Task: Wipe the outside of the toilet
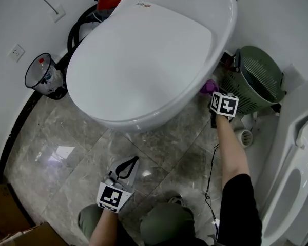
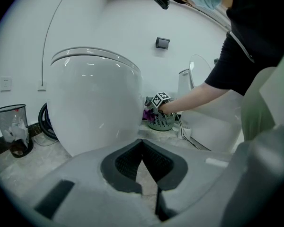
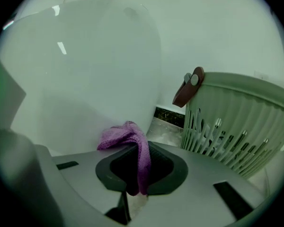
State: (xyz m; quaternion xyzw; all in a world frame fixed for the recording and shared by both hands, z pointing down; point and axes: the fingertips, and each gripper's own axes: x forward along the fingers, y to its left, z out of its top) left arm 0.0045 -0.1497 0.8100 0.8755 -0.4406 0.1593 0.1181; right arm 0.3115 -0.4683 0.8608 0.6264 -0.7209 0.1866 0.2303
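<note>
The white toilet (image 1: pixel 143 60) stands on the grey marble floor (image 1: pixel 66 152) with its lid closed, and the person crouches in front of it. The right tongs (image 3: pixel 141 150) are pinching a purple cloth (image 3: pixel 128 136); one fold hangs down between the two jaws and the rest bunches above their tips. In the head view this cloth is at the right side of the toilet, under the wide rim and very near the lower wall of the bowl, but whether it really touches the porcelain I cannot tell. Just beside the right tongs, on the other side from the toilet, there is a green slotted basket (image 1: pixel 259 78). The left tongs (image 1: pixel 133 162) hang low over the floor in front of the toilet, well apart from it; their jaws are pressed together at the tips and nothing is between them. A black mesh waste bin (image 1: pixel 41 76) stands near the wall at the left of the toilet.
</note>
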